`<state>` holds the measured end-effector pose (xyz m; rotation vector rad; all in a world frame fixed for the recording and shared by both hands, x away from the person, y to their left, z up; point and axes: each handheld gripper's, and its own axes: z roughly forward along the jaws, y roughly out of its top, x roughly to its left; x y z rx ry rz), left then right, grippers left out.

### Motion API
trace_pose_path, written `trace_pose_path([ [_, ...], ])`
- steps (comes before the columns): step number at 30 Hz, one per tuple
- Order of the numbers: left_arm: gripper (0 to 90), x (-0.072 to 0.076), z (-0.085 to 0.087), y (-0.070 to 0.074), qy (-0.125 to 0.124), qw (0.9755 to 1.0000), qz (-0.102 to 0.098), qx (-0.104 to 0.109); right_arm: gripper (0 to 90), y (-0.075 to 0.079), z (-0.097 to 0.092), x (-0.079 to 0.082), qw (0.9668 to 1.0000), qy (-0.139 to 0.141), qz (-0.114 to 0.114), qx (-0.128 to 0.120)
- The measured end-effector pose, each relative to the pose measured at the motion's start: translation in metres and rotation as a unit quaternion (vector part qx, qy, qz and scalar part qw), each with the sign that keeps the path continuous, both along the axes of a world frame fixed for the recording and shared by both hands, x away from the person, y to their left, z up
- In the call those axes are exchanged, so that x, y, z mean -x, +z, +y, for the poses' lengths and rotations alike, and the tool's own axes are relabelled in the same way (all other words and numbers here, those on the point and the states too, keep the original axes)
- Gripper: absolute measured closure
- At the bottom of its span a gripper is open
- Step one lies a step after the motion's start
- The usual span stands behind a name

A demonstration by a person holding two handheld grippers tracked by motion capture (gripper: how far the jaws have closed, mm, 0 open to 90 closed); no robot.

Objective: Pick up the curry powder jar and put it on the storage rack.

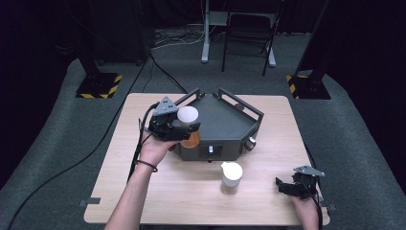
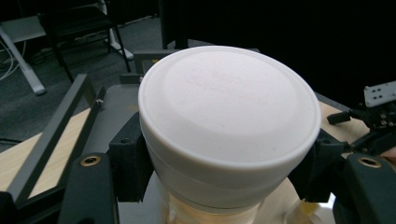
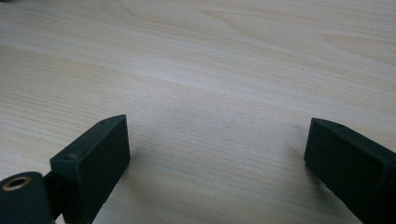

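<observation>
L gripper (image 1: 184,128) is up over the left front edge of the dark tray (image 1: 230,127), fingers (image 2: 128,161) clamped on a jar (image 1: 189,129) w/ a white lid (image 2: 229,112). The pads press just under the lid rim, one each side. Jar is upright; amber contents show through the clear body below the lid. It sits between the fingers, beside the tray's front-left corner; whether it's lifted clear of the surface or touching, can't tell.

Tray is a dark angular piece w/ raised rails at the back, sitting mid-counter (image 1: 143,191). A small knob sticks out at its front-right corner, another fitting on the front face.

Second jar (image 1: 231,177) stands on the counter just in front of the tray, also white-lidded, brownish stuff inside, upright, nothing touching it. It's well apart from both grippers, roughly between them.

R gripper (image 1: 287,187) is low at the front-right corner of the counter, person's hand behind it. Fingers (image 3: 95,158) spread wide, holding nothing, bare wood grain between them. They point across the counter toward the left.

L forearm comes in from the bottom, a dark band at the wrist, cable trailing off the counter's left edge.
</observation>
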<state>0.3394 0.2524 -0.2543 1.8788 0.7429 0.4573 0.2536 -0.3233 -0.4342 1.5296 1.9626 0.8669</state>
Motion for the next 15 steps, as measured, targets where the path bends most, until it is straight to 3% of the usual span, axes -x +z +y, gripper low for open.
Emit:
trace_pose_path([
  [6,33.5,-0.011,-0.009,0.007,0.015,0.9999,-0.003,-0.007,5.7,0.000,0.000,0.000,1.0000,0.000,0.000,0.000],
  [15,33.5,-0.029,-0.021,0.003,0.035,0.9993,0.007,-0.012,5.7,0.000,0.000,0.000,1.0000,0.001,0.000,0.000],
])
